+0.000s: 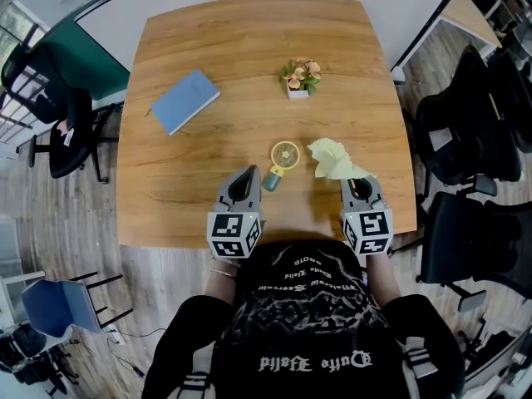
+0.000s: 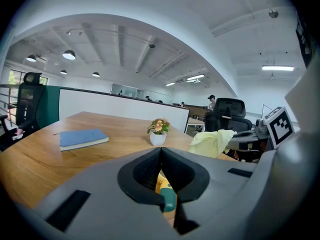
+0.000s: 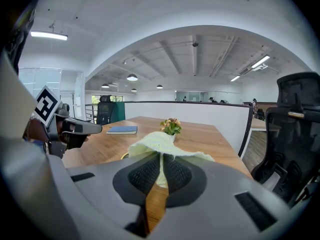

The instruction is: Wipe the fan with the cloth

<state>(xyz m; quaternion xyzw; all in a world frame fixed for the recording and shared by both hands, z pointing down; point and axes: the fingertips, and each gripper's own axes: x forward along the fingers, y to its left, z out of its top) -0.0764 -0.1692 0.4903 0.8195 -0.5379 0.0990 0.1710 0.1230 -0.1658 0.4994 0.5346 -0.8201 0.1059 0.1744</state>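
Note:
A small yellow fan (image 1: 285,155) with a green handle (image 1: 271,179) lies on the wooden table (image 1: 191,189), just ahead of me. My left gripper (image 1: 249,176) reaches it from the left. Its jaws are shut, and in the left gripper view (image 2: 160,151) the green handle (image 2: 168,201) sits pinched between the pads. My right gripper (image 1: 357,183) is shut on a pale yellow cloth (image 1: 332,158), which bunches up over its fingertips (image 3: 161,156) to the right of the fan. The cloth (image 3: 160,140) hides most of the fan from the right gripper view.
A blue notebook (image 1: 184,100) lies at the table's left. A small potted flower (image 1: 300,79) stands behind the fan. Black office chairs (image 1: 465,140) crowd the right side, and another chair (image 1: 58,123) is at the left. The table's near edge is right under both grippers.

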